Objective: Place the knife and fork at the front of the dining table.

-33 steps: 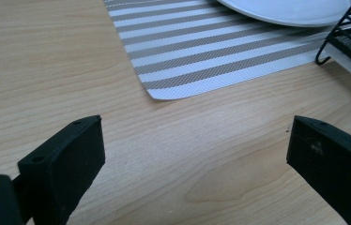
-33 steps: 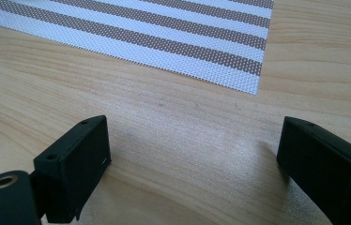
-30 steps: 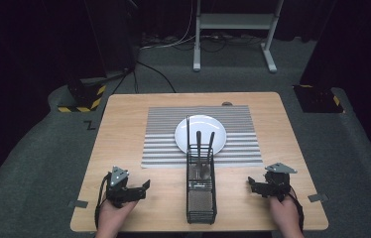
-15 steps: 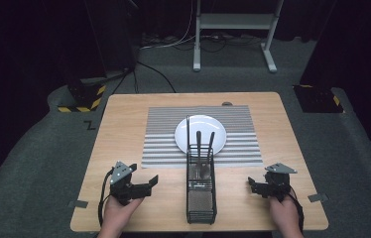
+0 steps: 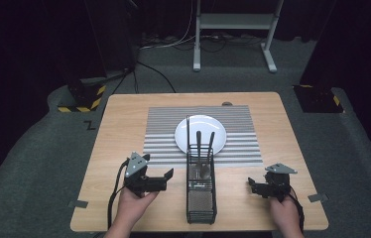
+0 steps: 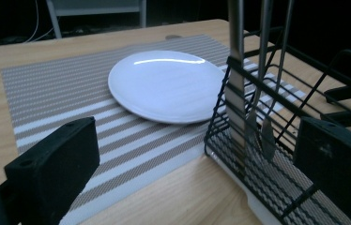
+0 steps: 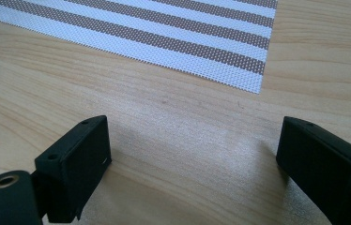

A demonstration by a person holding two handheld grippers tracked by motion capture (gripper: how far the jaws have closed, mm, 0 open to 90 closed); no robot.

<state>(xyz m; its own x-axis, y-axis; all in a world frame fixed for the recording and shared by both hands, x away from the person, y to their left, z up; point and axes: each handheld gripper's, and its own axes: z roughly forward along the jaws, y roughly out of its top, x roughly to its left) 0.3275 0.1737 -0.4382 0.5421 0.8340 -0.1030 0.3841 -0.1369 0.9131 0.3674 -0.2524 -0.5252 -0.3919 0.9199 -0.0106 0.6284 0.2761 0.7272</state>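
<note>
The wire rack [image 5: 201, 186] stands upright holding cutlery [image 5: 203, 148] just in front of the white plate [image 5: 200, 130] — the left gripper [image 5: 166, 179], jaws spread, sits just left of the rack, and the right gripper [image 5: 251, 186], also spread and empty, rests well to its right.

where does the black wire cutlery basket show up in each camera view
High view: the basket stands at bottom centre, between the two tools.
Left gripper view: the basket is at the right, cutlery upright inside.
Right gripper view: not in it.
Shared landmark: the striped placemat.
</note>
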